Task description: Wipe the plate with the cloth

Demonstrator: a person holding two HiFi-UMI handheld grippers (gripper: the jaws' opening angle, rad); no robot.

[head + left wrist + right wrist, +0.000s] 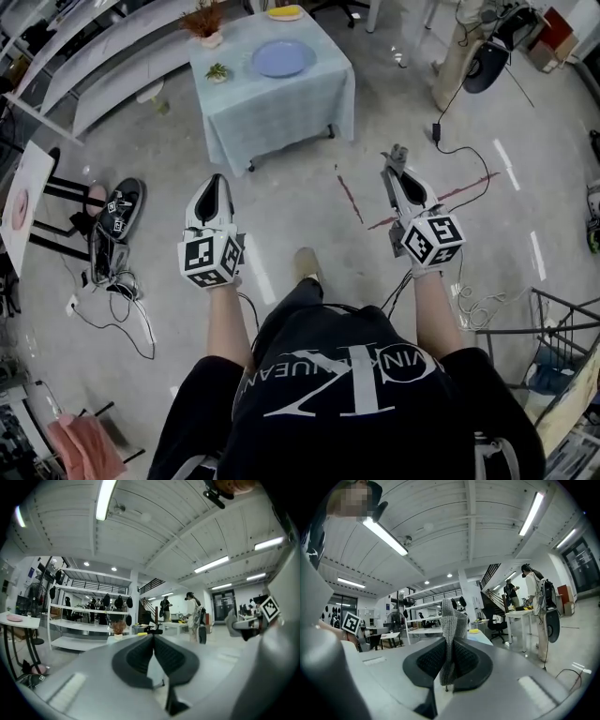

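A pale blue plate [281,58] lies on a small table with a light checked cover [281,108], far ahead of both grippers. My right gripper [397,157] is held over the floor, shut on a grey knitted cloth [450,618] that sticks up between its pads [466,660]. In the right gripper view [449,641] the cloth hides the gap. My left gripper [217,183] hovers to the left at about the same height. Its jaws [153,638] are shut with nothing in them. The plate does not show clearly in either gripper view.
On the table stand a dried plant in a pot [204,23], a small green plant [217,71] and a yellow item [284,12]. Cables [122,300] and a black device [117,220] lie on the floor left, red tape marks [352,199] ahead, a metal rack [562,337] right. People [193,613] stand in the distance.
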